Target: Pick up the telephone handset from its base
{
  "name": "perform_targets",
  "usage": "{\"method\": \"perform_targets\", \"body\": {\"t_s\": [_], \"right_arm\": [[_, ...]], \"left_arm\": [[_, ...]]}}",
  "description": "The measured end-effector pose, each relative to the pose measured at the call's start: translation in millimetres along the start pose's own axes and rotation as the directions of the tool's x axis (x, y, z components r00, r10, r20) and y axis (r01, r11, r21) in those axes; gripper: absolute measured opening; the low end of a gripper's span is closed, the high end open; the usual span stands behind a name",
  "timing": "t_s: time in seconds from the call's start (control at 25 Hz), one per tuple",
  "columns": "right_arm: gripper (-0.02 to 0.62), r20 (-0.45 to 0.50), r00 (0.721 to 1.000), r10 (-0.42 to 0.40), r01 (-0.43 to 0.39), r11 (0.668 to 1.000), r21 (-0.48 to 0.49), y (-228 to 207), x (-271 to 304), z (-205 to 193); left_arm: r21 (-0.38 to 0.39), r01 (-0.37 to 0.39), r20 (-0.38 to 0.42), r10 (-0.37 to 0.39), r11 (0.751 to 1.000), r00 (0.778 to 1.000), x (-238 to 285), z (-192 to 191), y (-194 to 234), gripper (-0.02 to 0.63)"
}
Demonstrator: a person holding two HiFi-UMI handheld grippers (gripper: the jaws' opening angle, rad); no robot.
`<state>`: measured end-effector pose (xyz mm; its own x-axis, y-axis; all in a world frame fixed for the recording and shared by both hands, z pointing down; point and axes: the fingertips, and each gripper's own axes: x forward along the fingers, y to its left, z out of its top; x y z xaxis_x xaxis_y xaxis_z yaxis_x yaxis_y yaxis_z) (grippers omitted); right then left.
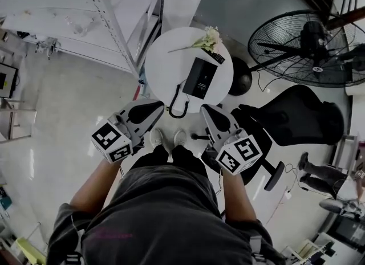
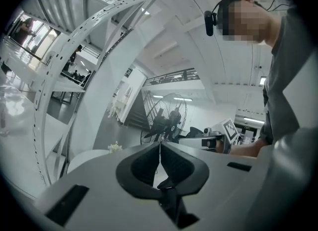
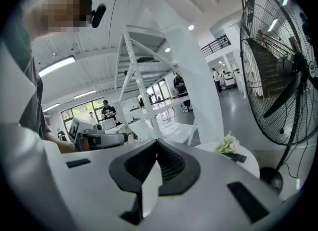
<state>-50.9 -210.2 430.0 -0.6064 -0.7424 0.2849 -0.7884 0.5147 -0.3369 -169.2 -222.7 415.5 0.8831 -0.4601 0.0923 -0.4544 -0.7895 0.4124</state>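
Observation:
A black telephone (image 1: pixel 199 77) lies on a small round white table (image 1: pixel 165 64), its curly cord (image 1: pixel 180 102) looping over the table's near edge. I cannot tell the handset from the base. Both grippers are held short of the table, pointing toward it. My left gripper (image 1: pixel 156 107) is shut and empty, its jaws meeting tip to tip (image 2: pixel 160 145). My right gripper (image 1: pixel 206 110) is also shut with nothing in it (image 3: pixel 157 142). In the gripper views only the table's edge (image 3: pixel 251 161) shows; the phone is hidden.
White flowers (image 1: pixel 209 40) and a black remote (image 1: pixel 215 57) lie at the table's far side. A large floor fan (image 1: pixel 311 46) and a black office chair (image 1: pixel 296 115) stand to the right. A white shelving frame (image 1: pixel 114 24) stands at the left. The person's shoes (image 1: pixel 168 138) are just before the table.

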Motion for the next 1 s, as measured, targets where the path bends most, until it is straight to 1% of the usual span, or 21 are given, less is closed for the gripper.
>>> {"method": "perform_targets", "body": {"t_s": [0.2,0.32,0.44,0.56,0.76,1.0], "right_arm": [[0.018,-0.008,1.0,-0.009,0.01,1.0,0.017,-17.1,5.8,-0.3],[0.018,-0.017,1.0,-0.003,0.004,1.0,0.024,-31.1,11.1,-0.4],[0.018,-0.031,0.999,0.009,-0.008,0.999,0.031,-44.9,16.5,-1.3],[0.018,-0.044,0.999,0.019,-0.017,0.999,0.044,-64.8,19.5,-1.1],[0.018,-0.073,0.996,0.041,-0.037,0.997,0.065,-102.0,27.7,-2.4],[0.018,-0.105,0.992,0.063,-0.053,0.994,0.101,-142.7,37.1,-12.6]], "left_arm": [[-0.012,0.0,-0.018,0.0,1.0,1.0,16.9,-6.0,10.9,0.023],[0.001,-0.005,-0.033,0.005,1.0,0.999,32.0,-15.0,21.0,0.023],[-0.014,-0.032,-0.064,0.031,0.999,0.997,46.9,-27.0,32.3,0.023],[-0.024,-0.044,-0.09,0.042,0.999,0.995,66.8,-42.8,43.3,0.023],[-0.021,-0.075,-0.164,0.07,0.997,0.984,106.0,-74.0,66.7,0.023],[-0.07,-0.095,-0.224,0.077,0.993,0.972,151.3,-109.6,96.7,0.023]]}}
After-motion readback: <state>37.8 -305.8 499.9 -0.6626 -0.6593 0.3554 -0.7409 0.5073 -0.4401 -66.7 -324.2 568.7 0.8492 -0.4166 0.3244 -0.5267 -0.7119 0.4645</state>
